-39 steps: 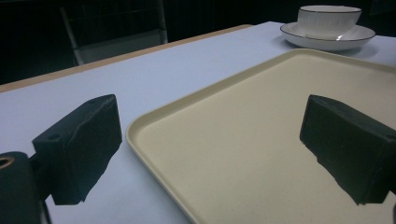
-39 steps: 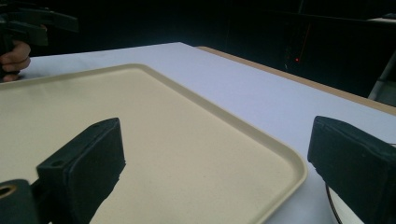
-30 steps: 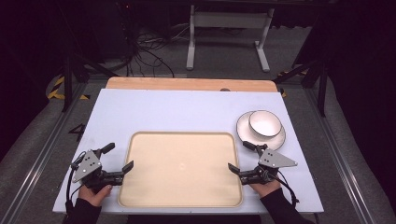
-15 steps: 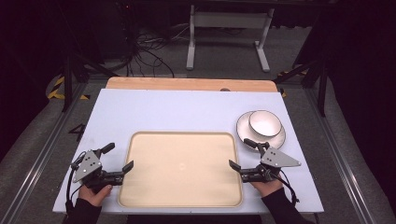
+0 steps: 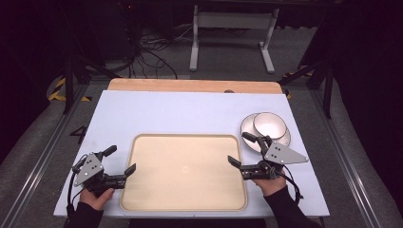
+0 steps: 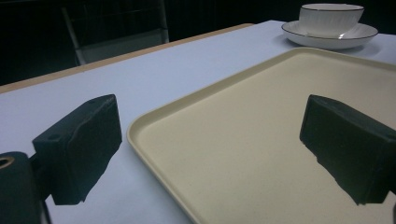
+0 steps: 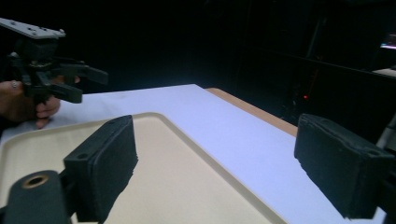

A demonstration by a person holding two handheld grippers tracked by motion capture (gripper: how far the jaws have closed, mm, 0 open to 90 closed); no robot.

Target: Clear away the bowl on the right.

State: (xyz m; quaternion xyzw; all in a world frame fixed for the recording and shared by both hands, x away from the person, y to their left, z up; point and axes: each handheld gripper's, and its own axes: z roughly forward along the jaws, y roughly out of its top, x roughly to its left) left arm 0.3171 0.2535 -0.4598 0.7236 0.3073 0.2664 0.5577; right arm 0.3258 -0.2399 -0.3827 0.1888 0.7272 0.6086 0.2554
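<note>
Beige tray (image 5: 183, 173) lies between the left gripper (image 5: 119, 161) and right gripper (image 5: 241, 149), both released and empty, the right's jaws just narrowing. Farther right, the cup (image 5: 270, 124) sits loose on its saucer (image 5: 252, 137); a careless reach might tip it.

i see the tray (image 5: 185, 172) in a plain pale beige, one even tone with no pattern. the surface (image 5: 190, 114) under it is a light lavender-white sheet, and along its far edge runs a strip of light brown wood (image 5: 190, 86). the saucer (image 5: 285, 137) and the bowl (image 5: 270, 124) on it are white; in the left gripper view i can see a thin dark line around each rim. my left gripper (image 5: 118, 164) and right gripper (image 5: 241, 149) are both black, each with a grey plate on top. the floor (image 5: 43, 137) is dark grey, with a yellow and black striped mark (image 5: 59, 90) at the left.
</note>
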